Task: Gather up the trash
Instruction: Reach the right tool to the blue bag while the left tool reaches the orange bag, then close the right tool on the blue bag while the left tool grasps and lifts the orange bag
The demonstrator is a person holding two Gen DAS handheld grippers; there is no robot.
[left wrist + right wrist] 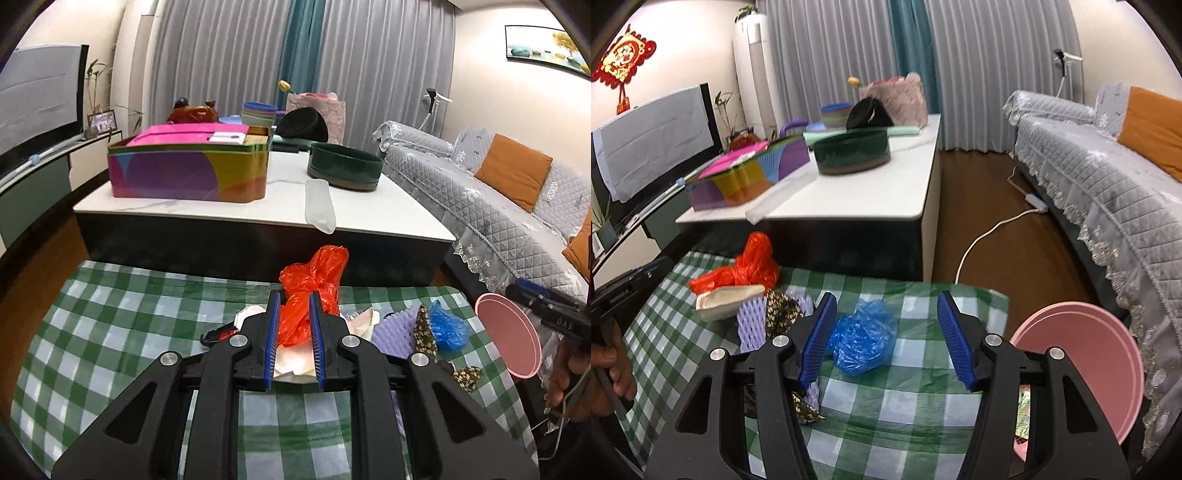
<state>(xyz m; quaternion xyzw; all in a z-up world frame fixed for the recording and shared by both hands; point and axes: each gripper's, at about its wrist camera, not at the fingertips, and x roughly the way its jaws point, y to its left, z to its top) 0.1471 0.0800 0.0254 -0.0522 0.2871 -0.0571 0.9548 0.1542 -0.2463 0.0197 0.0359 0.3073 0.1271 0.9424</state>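
The checked cloth point(886, 398) covers the low surface where all the trash lies, and the pink bin point(1082, 369) stands off its edge at about three o'clock from the right gripper. Its mouth is wide, so dropping light scraps into it looks easy.

In the left wrist view the largest piece of trash is the red plastic bag point(314, 288), at twelve o'clock from the left gripper point(293, 325). The blue pads stand narrow with the bag's crumpled lower folds pinched between them, so this gripper appears to be clamped on the bag. The bag is thin film, nearly weightless and limp; it will trail and may slip, so a bunched fold is the best hold, as here.

Under it lies a white paper scrap point(291, 363), flat and flimsy, best taken at a raised edge.

At two o'clock sits the purple foam sleeve point(393, 332), soft and springy; it will squash under the pads but should not slide.

The blue plastic bag point(864, 339) lies between the wide-open pads of the right gripper point(888, 336), at twelve o'clock, not touched by either pad. It is a loose crinkled wad, light and slick, so I would close on its thick middle.

The small patterned wrappers point(781, 310) at ten o'clock are thin and stiff-looking; pinch them across a fold.
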